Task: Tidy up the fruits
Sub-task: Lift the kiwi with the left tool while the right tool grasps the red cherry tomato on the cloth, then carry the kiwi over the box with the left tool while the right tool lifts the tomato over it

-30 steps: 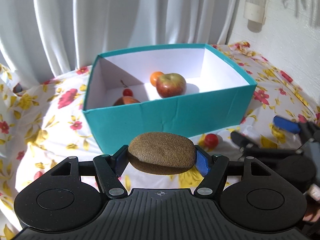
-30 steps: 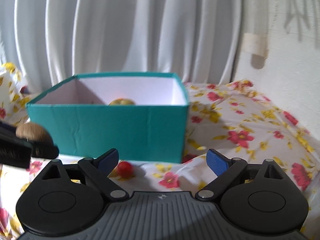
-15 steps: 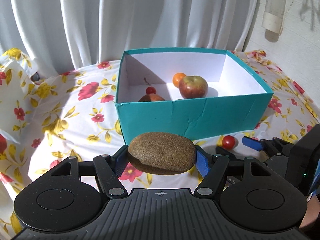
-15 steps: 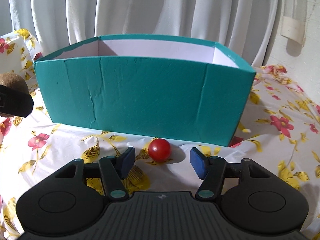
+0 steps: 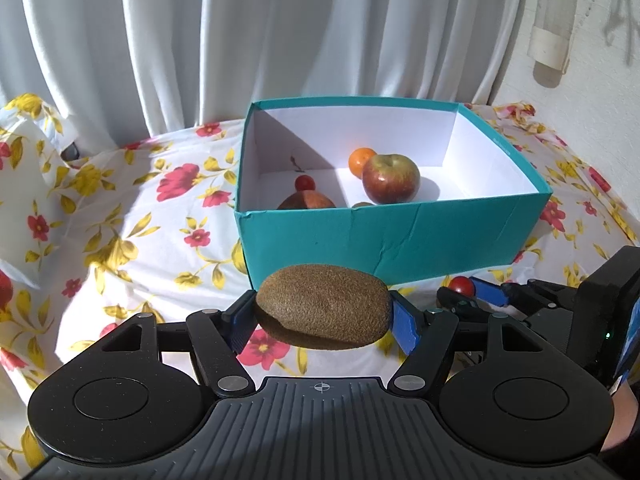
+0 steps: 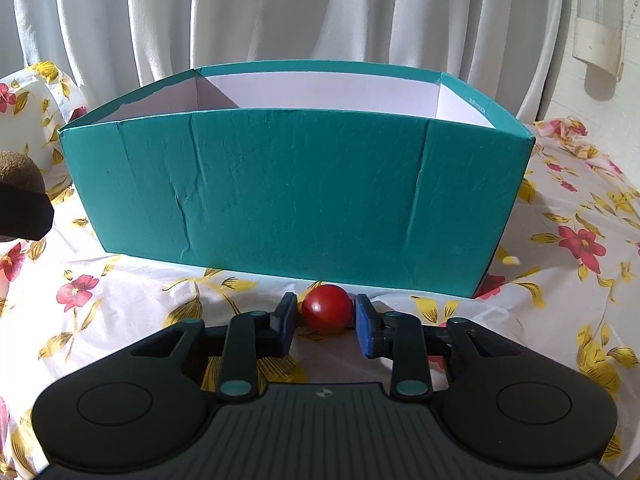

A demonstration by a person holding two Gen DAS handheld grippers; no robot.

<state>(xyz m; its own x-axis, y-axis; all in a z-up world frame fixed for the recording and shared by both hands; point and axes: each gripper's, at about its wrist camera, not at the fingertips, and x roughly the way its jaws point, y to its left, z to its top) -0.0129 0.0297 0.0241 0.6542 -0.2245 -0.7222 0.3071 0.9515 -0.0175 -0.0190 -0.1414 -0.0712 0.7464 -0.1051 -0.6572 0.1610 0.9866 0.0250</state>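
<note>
My left gripper [image 5: 324,316] is shut on a brown kiwi [image 5: 324,304] and holds it above the cloth, in front of the teal box [image 5: 400,232]. The box holds a red apple [image 5: 391,179], an orange [image 5: 361,162], a small red cherry tomato [image 5: 305,182] and another reddish fruit [image 5: 306,202]. My right gripper [image 6: 325,318] sits low on the cloth with its blue pads on either side of a small red tomato [image 6: 327,308], nearly closed on it, just in front of the box wall [image 6: 296,184]. The tomato also shows in the left wrist view [image 5: 462,285].
A floral cloth [image 5: 120,220] covers the surface. White curtains [image 5: 240,32] hang behind the box. A white wall [image 5: 592,60] is at the right. The kiwi and left gripper tip show at the left edge of the right wrist view [image 6: 20,196].
My left gripper has pulled back from the box with the kiwi. My right gripper has dropped and moved forward to the small tomato, and its jaws have narrowed around it.
</note>
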